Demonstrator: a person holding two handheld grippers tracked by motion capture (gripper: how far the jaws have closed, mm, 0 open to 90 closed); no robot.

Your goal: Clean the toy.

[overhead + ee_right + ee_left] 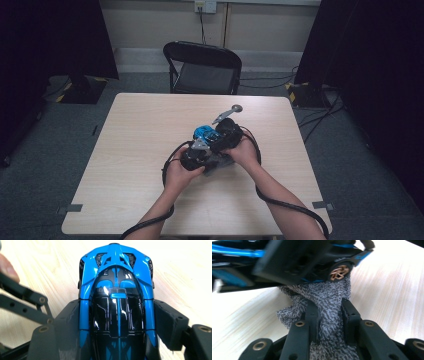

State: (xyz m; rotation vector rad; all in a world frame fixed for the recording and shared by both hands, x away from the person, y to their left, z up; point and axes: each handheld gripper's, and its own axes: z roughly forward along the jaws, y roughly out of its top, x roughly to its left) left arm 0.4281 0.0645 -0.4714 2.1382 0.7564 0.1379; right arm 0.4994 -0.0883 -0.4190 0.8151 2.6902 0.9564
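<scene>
Centre of the high frame: both hands meet over a blue-and-black toy car (117, 302) on the table (135, 150). Right gripper (117, 322) clamps the car by its flanks, one jaw on each side, likely to steady it. Left gripper (329, 317) pinches a grey speckled cloth (324, 297), jaws nearly closed on the bunched fabric, pressed up near a bronze wheel (339, 272), probably for wiping, though blur hides the contact.

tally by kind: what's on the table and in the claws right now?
Toy car, blue and black, clamped in the right claw: 1
Cloth, grey speckled, pinched in the left claw: 1
Claws: 2
Total: 4
</scene>
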